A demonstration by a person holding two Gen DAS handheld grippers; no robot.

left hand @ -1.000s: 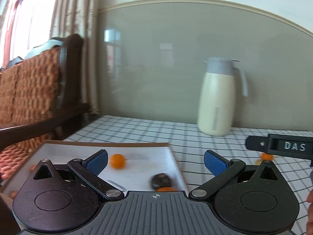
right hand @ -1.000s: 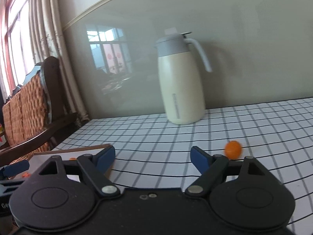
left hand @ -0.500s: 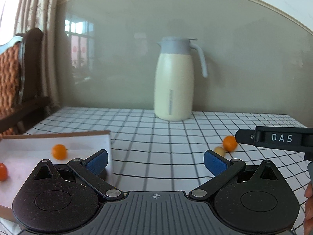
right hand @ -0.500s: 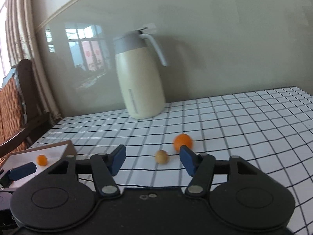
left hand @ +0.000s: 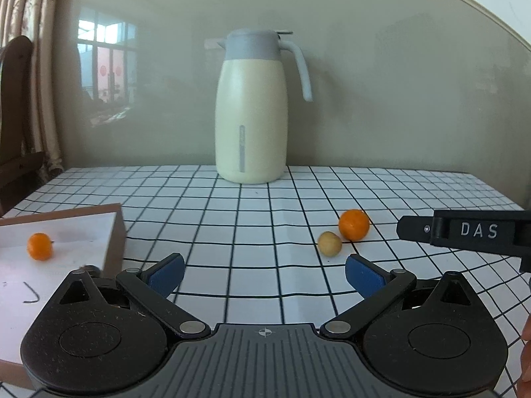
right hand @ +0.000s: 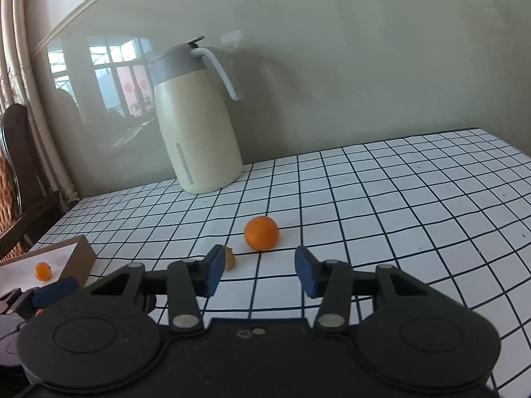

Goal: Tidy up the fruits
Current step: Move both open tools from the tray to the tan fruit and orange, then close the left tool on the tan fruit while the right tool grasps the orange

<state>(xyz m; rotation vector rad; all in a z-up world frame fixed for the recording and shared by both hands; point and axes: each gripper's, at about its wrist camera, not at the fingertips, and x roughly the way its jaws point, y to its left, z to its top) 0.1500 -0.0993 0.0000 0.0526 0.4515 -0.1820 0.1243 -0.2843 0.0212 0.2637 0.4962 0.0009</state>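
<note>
An orange lies on the checked tablecloth just ahead of my right gripper. Its jaws are closing with nothing between them. A small tan fruit sits beside the orange, partly hidden behind the left finger. In the left wrist view the orange and the tan fruit lie ahead and to the right of my left gripper, which is open and holds nothing. A shallow cardboard box with a white floor stands at the left and holds a small orange.
A cream jug with a grey lid stands at the back against the wall. A dark wooden chair is past the table's left edge. A black bar lettered DAS, part of the right gripper, reaches in from the right.
Both views have swung to the right: the box slid to the left edge and the orange and tan fruit came nearer. The right gripper's jaws have narrowed.
</note>
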